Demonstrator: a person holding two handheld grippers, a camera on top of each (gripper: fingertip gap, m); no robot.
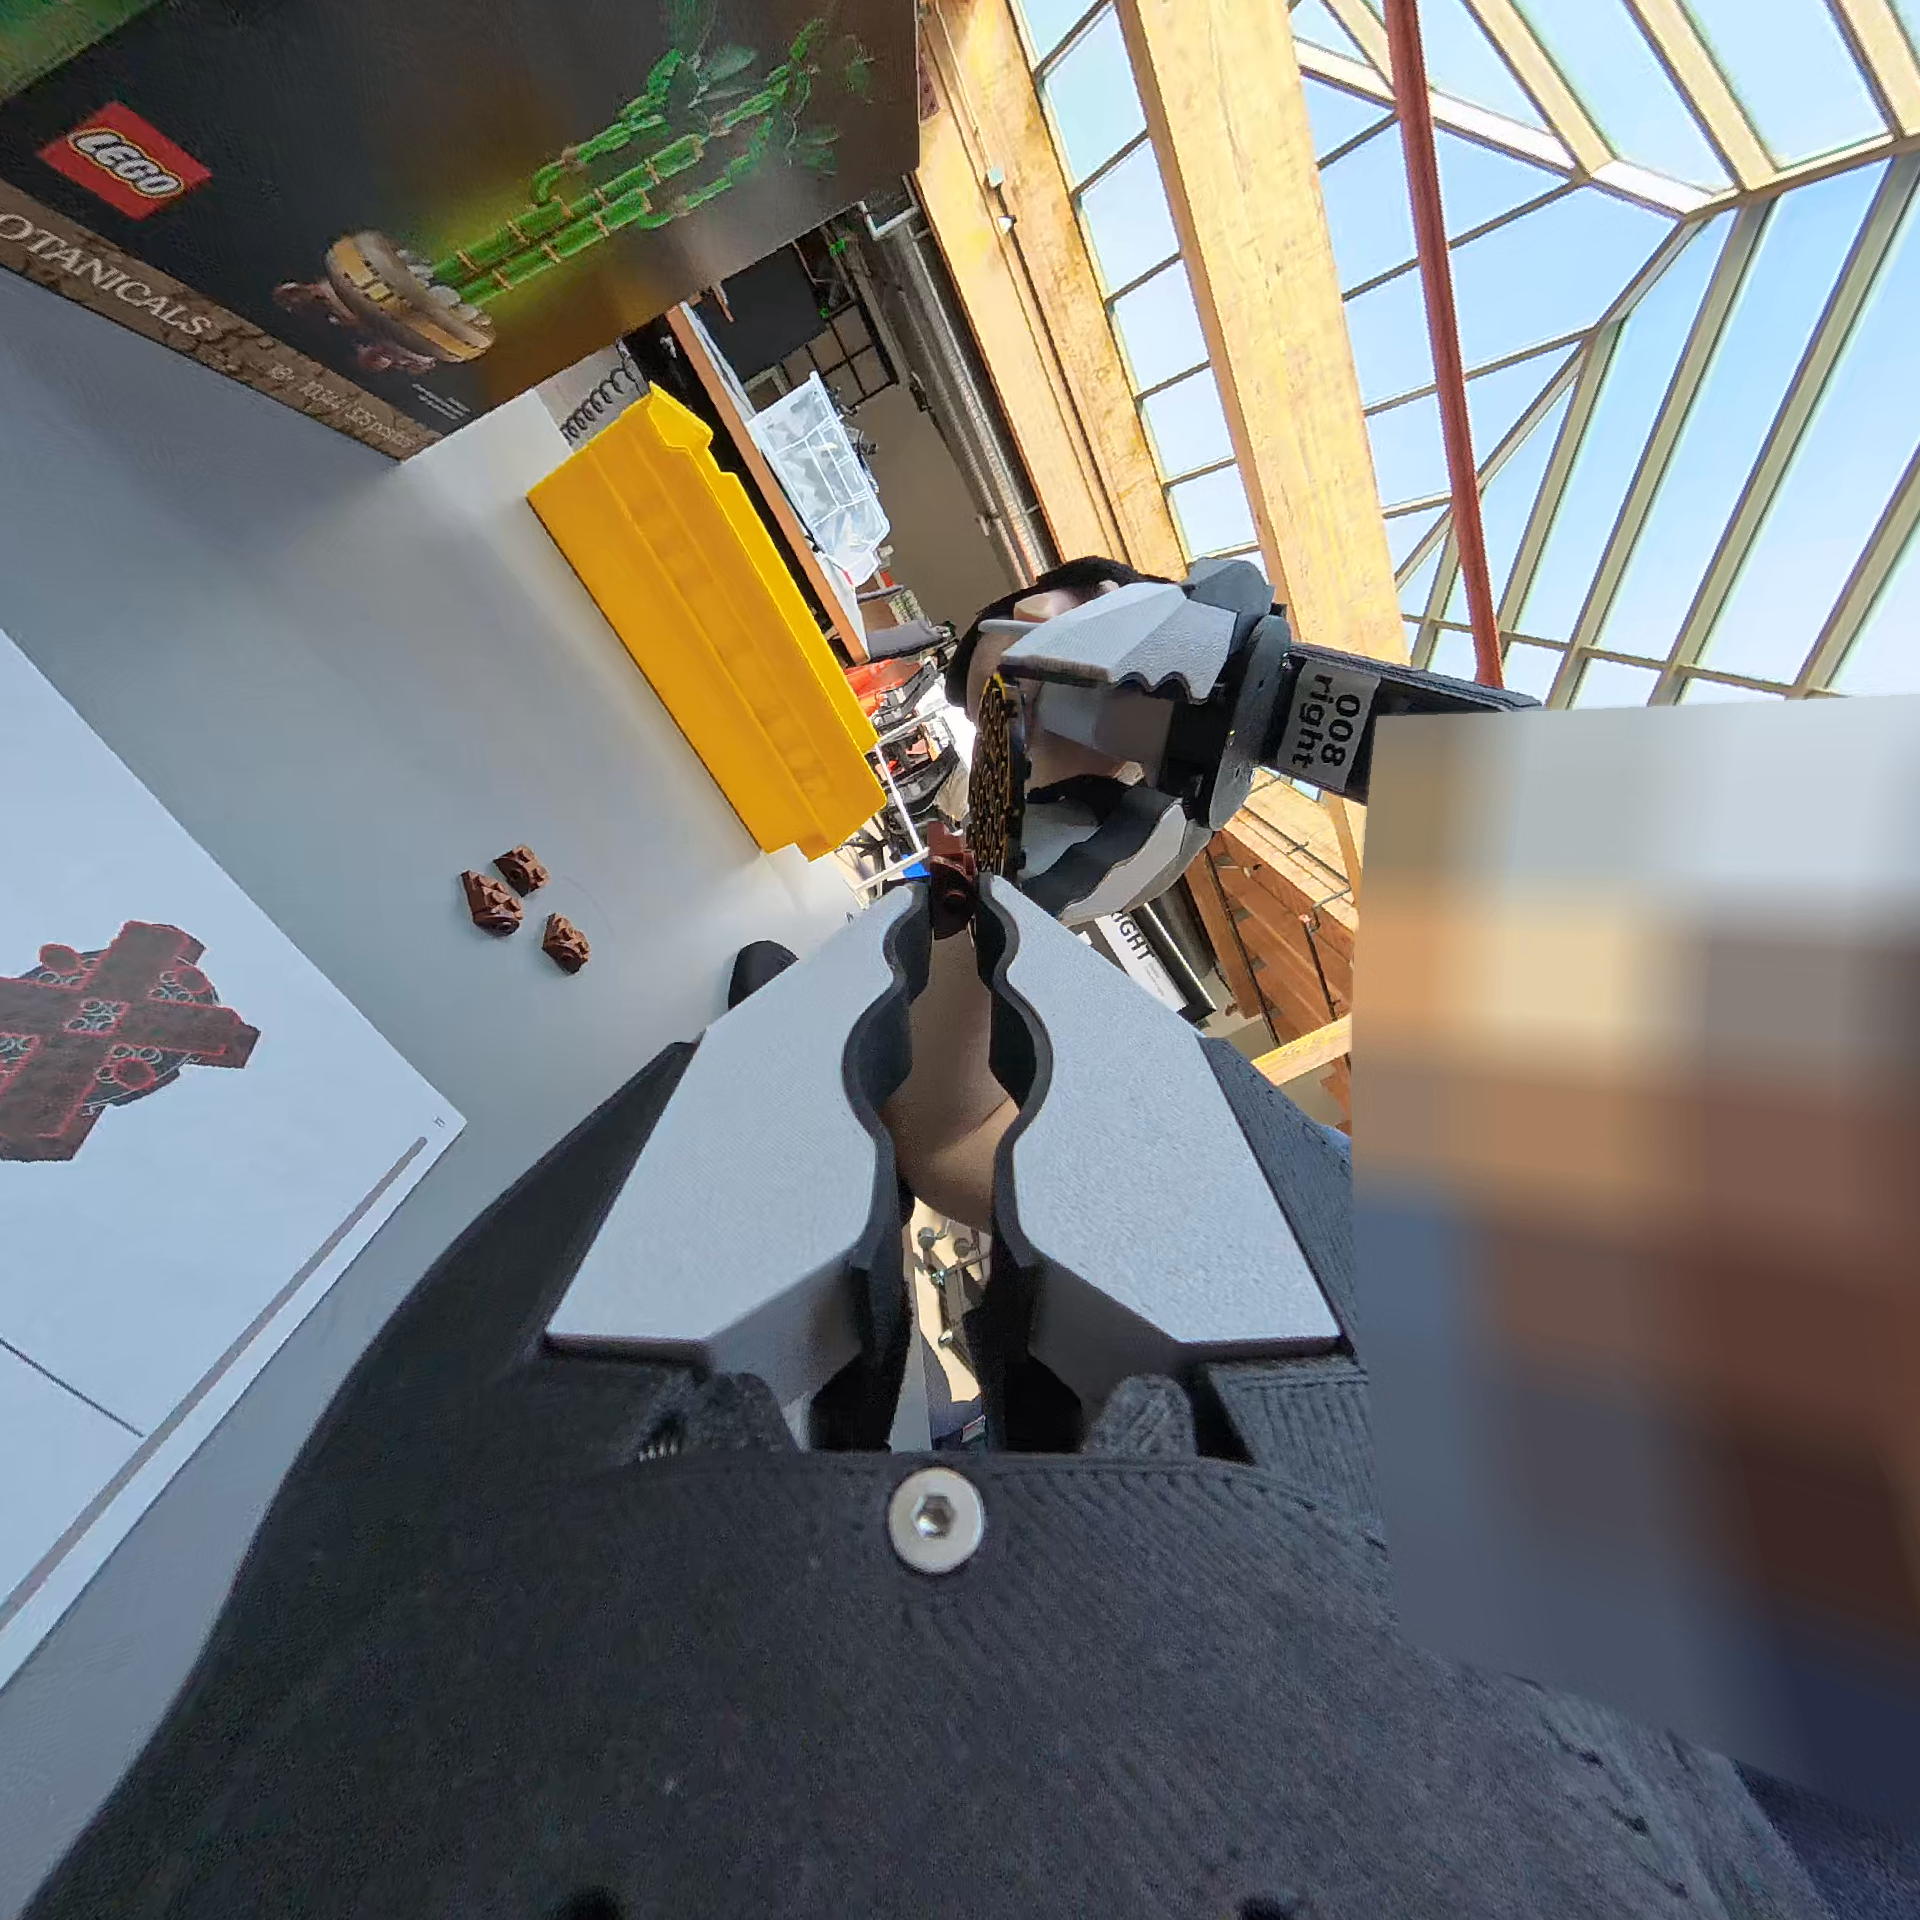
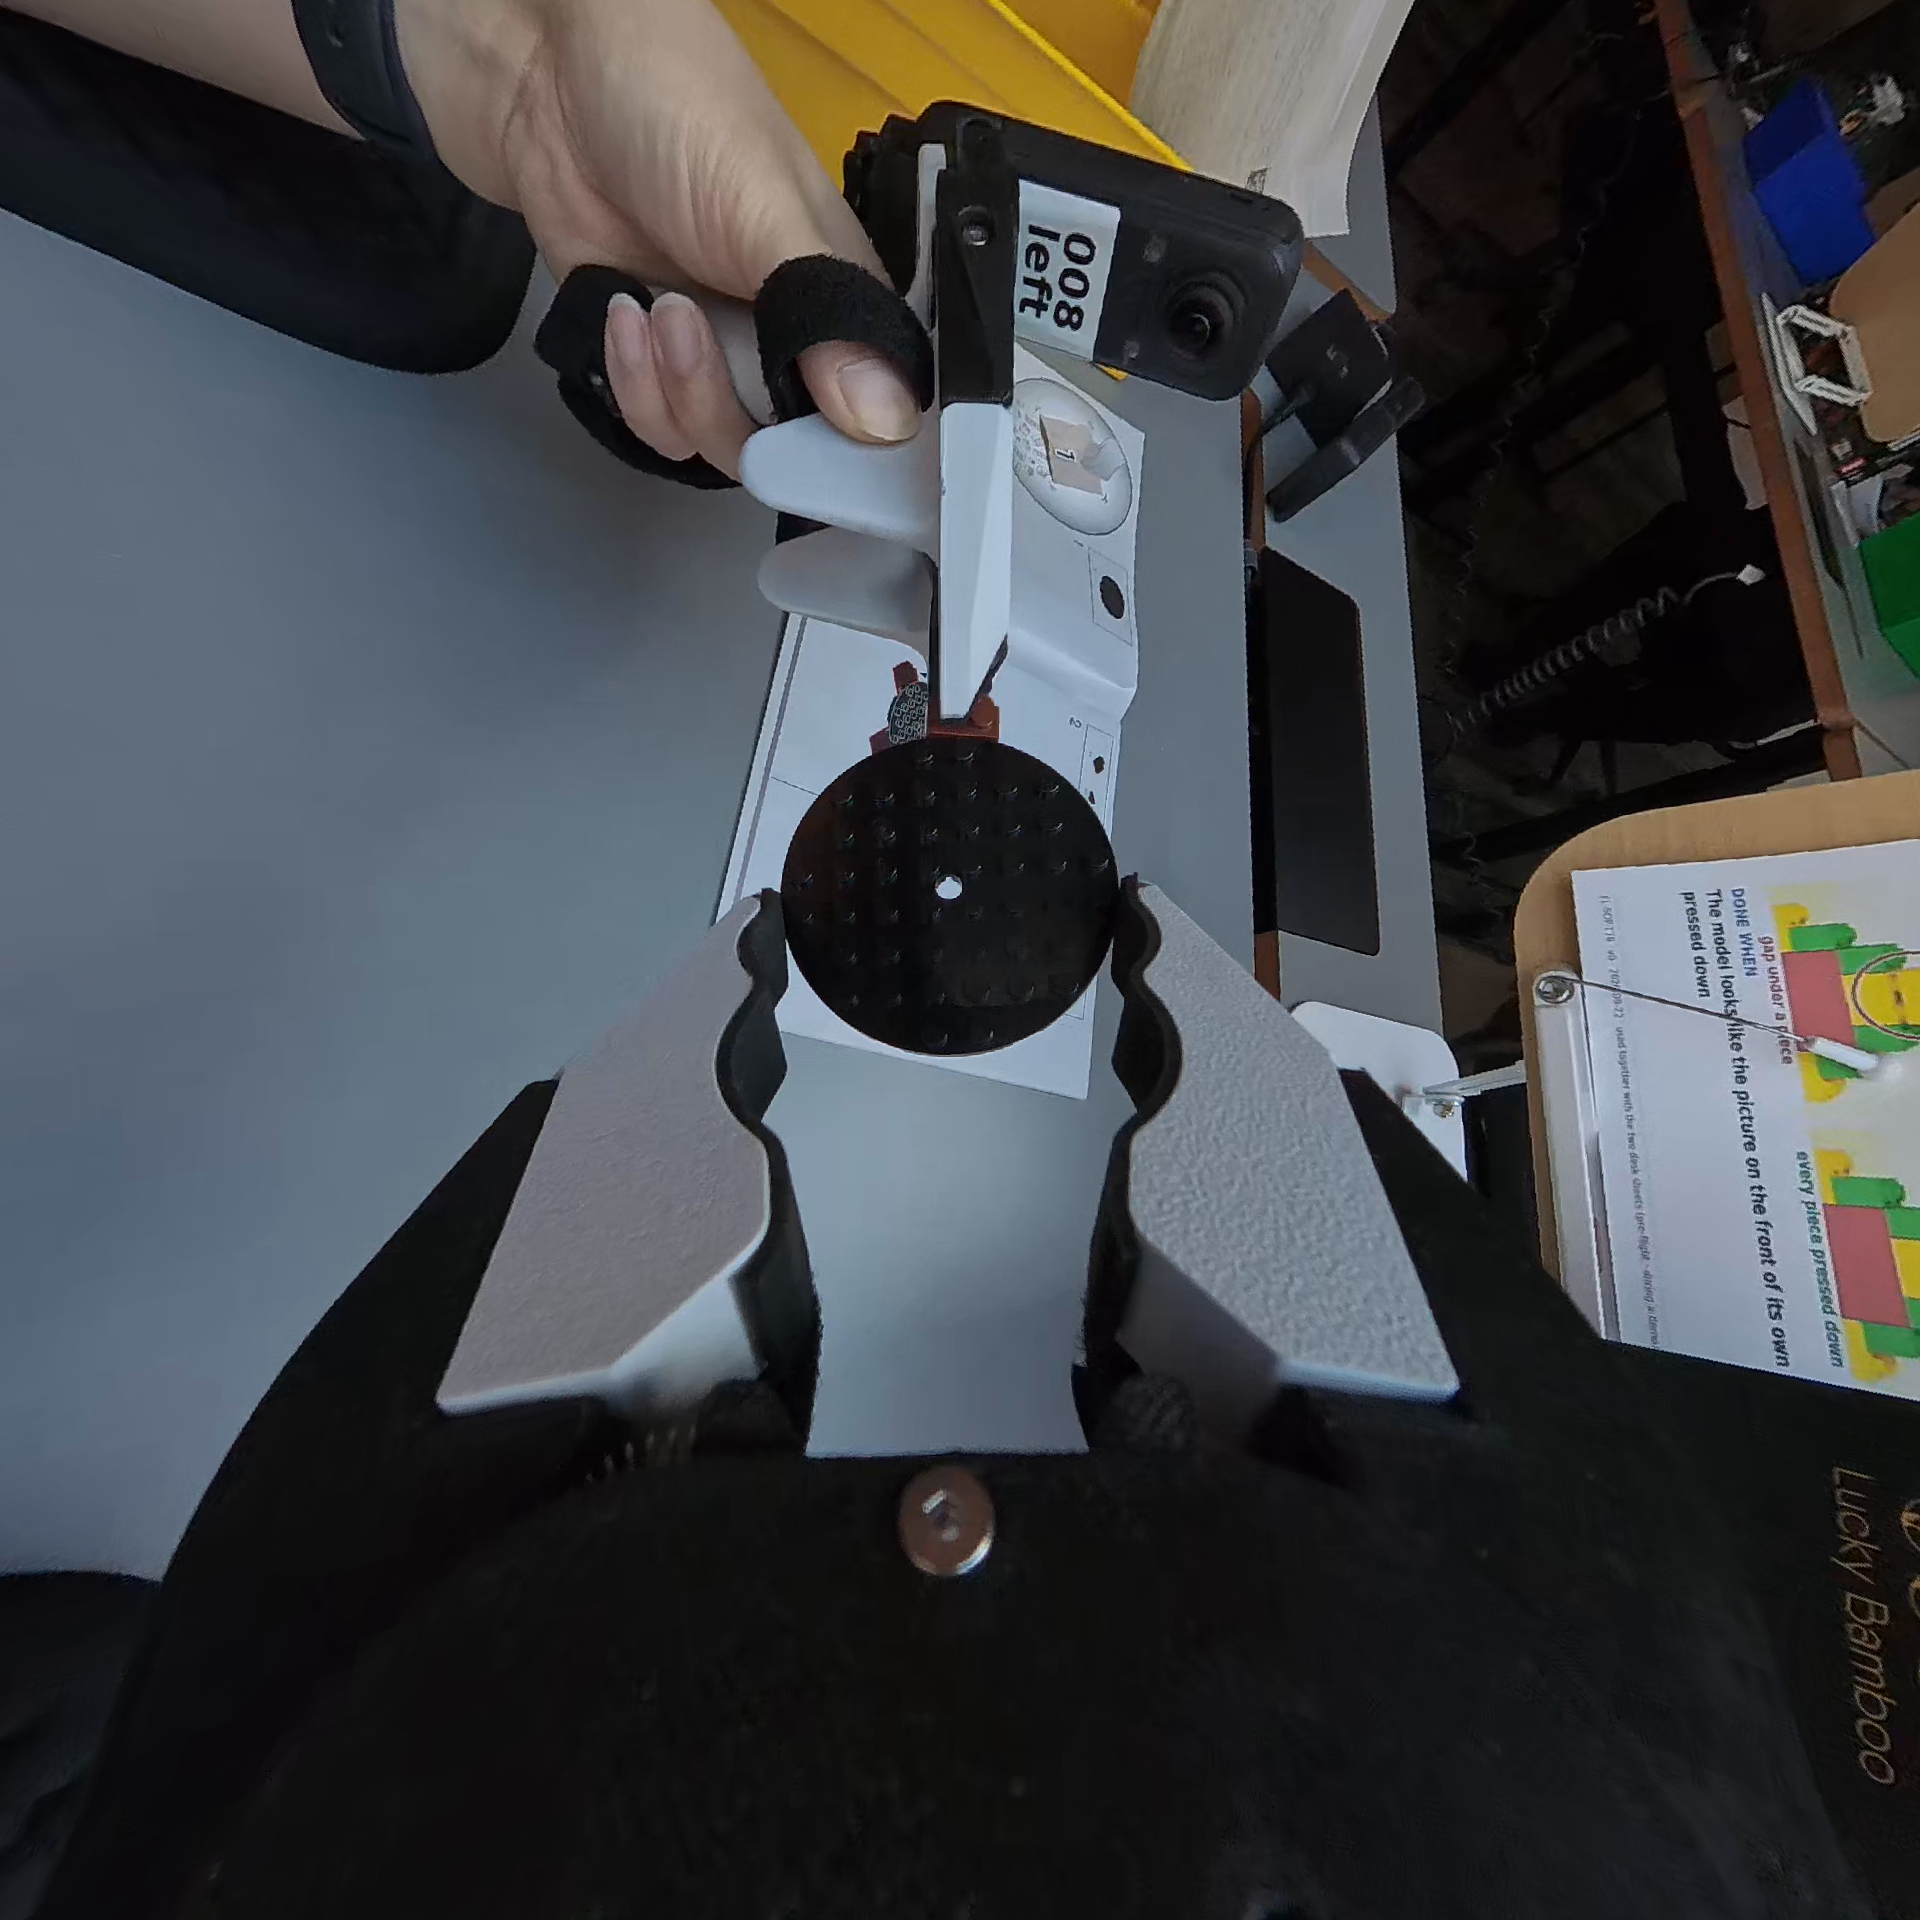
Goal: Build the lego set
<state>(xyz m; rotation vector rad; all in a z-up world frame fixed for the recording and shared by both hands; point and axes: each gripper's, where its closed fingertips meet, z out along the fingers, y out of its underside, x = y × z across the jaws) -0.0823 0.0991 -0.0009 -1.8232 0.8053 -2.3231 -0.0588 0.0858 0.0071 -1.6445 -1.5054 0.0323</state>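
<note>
My right gripper point(image 2: 948, 909) is shut on a black round studded plate point(image 2: 951, 935), gripping its rim on both sides and holding it above the table. My left gripper point(image 1: 951, 899) is shut on a small reddish-brown piece point(image 1: 948, 862). In the right wrist view the left gripper point(image 2: 961, 701) holds that brown piece point(image 2: 977, 727) against the plate's far edge. In the left wrist view the right gripper point(image 1: 1023, 769) holds the plate point(image 1: 992, 774) edge-on just beyond the brown piece. Three loose brown pieces point(image 1: 520, 899) lie on the grey table point(image 1: 312, 675).
An open instruction booklet point(image 1: 156, 1195) lies under the work, also showing in the right wrist view point(image 2: 1049, 665). A yellow bin point(image 1: 707, 623) and the set's box point(image 1: 416, 208) stand at the back. A printed sheet on a board point(image 2: 1745, 1122) lies right of the table edge. Spacing between my two grippers at the tips: around 4 centimeters.
</note>
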